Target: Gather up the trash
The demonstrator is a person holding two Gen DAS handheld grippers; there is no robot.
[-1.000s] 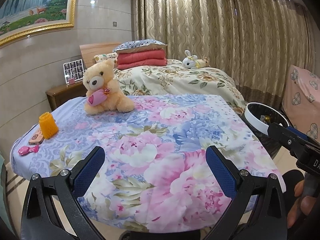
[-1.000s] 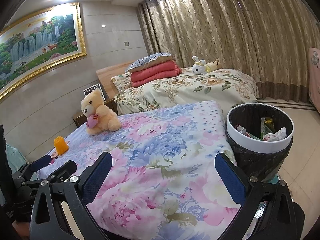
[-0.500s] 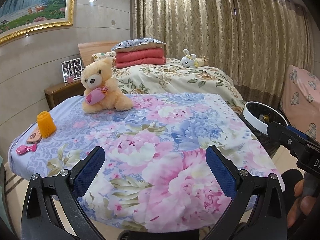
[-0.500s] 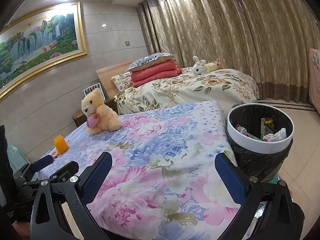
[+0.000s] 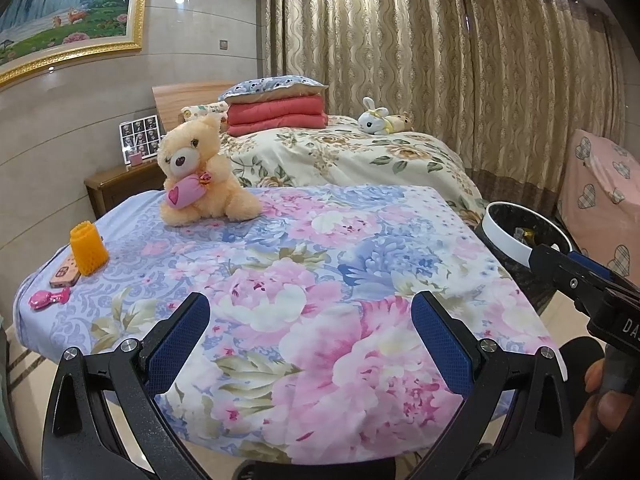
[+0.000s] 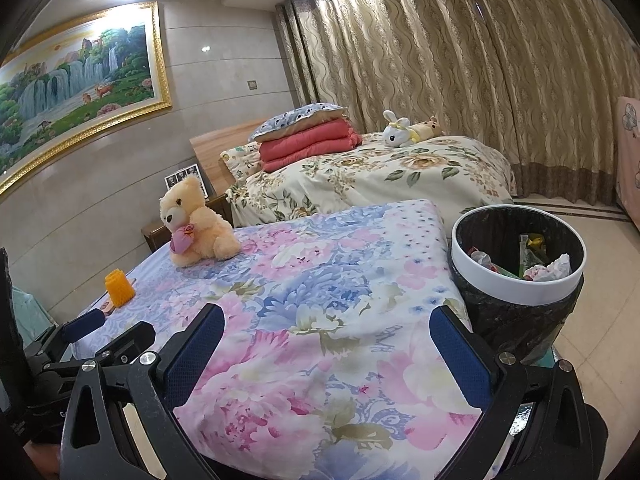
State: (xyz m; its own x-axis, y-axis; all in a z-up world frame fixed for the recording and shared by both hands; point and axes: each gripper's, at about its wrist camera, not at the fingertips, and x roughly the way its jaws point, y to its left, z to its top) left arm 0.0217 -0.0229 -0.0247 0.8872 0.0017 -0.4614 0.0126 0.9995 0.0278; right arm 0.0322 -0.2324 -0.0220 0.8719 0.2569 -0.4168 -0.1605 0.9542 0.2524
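In the left wrist view, our left gripper (image 5: 310,334) hangs above the near edge of the flowered counter (image 5: 320,272), its fingers spread wide with nothing between them. On the cloth we find no clear trash. At about 10 o'clock stand a teddy bear (image 5: 200,172), an orange cup-like thing (image 5: 89,252), a phone (image 5: 64,274) just beside it and a small pink object (image 5: 48,299); we judge these are not trash, but for the pink object we cannot be sure. At 3 o'clock the trash bin (image 5: 506,236) shows only part of its white rim, because the right gripper (image 5: 576,276) crosses in front of it. A hand (image 5: 604,400) is cut off at the lower right border.

In the right wrist view, the right gripper (image 6: 326,346) also has its fingers wide apart and empty. The trash bin (image 6: 516,292) stands on the floor at 2 o'clock, just beside the counter's corner, and holds crumpled paper and wrappers (image 6: 536,264). So we judge that the collecting is mostly or fully done, and what is left is perhaps only a last check. The left gripper (image 6: 92,332) enters at 9 o'clock and hides the counter's near left edge. The floor behind the counter and the bottom of the bin are not visible.
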